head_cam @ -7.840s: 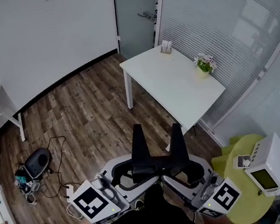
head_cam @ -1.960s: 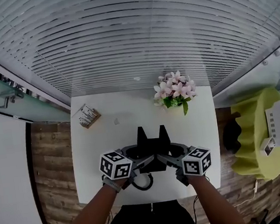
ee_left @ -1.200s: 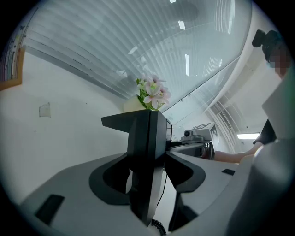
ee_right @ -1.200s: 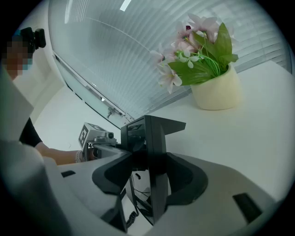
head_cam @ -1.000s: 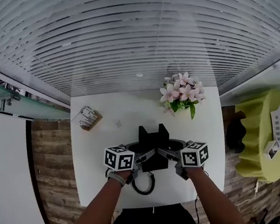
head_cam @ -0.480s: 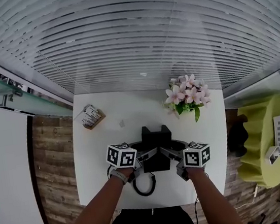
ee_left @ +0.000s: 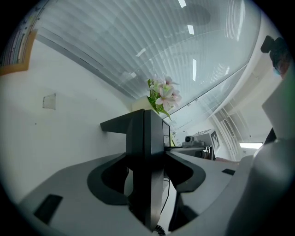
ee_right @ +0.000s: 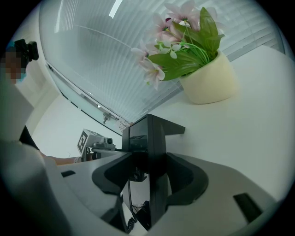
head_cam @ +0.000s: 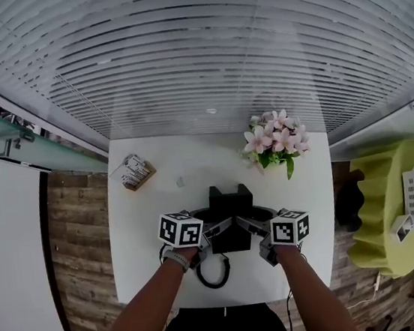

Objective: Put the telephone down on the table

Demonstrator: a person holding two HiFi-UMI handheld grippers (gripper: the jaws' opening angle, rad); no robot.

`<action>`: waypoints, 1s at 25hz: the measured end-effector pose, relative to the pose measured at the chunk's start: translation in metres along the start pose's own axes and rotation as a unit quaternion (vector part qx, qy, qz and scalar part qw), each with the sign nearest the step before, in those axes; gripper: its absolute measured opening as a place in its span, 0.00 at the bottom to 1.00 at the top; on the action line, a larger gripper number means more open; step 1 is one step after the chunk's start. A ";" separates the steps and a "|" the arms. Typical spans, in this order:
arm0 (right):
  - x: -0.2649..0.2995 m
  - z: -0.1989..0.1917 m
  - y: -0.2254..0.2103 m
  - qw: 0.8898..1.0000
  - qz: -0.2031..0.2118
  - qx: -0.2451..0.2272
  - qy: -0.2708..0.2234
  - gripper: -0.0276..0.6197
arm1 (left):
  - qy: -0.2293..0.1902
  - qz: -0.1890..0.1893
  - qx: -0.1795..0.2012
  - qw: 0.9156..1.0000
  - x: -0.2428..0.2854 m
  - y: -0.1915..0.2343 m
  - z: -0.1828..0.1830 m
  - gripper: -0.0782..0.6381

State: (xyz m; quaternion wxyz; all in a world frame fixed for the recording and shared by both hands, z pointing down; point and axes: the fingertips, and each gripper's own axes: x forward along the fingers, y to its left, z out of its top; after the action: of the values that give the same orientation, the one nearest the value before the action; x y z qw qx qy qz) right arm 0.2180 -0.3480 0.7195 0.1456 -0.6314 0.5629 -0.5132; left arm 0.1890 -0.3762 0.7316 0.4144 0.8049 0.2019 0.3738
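A black telephone is held over the middle of the white table, gripped from both sides. My left gripper is shut on its left edge, and my right gripper is shut on its right edge. In the left gripper view the dark slab of the telephone fills the gap of the left gripper. The right gripper view shows the same telephone clamped in the right gripper. Its coiled cord lies on the table toward me. Whether the base touches the table is hidden.
A cream pot of pink flowers stands at the table's far right. A small brown card holder sits at the far left, with a small square tag beside it. Blinds behind glass run past the far edge. A yellow-green round table stands at the right.
Long before, I carried the telephone over wooden floor away from the table; now it is over the table. In the last second both grippers stayed almost still.
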 end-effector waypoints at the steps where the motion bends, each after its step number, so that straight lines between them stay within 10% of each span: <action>1: 0.000 0.000 0.000 1.000 -0.001 0.001 0.000 0.41 | 0.000 0.002 0.000 1.000 0.000 0.000 0.000 0.45; 15: -0.041 0.020 0.032 0.992 -0.075 -0.095 -0.029 0.43 | -0.041 0.057 0.089 0.994 -0.051 -0.036 0.023 0.51; 25: -0.108 0.057 0.146 0.954 -0.078 -0.241 -0.158 0.43 | -0.140 0.073 0.239 0.958 -0.130 -0.148 0.057 0.51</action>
State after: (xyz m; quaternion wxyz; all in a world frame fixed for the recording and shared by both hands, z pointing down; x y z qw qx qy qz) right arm 0.1995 -0.3246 0.5311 0.0358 -0.7625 0.5887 -0.2658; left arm 0.1474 -0.4034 0.5329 0.2056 0.9374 0.1657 0.2272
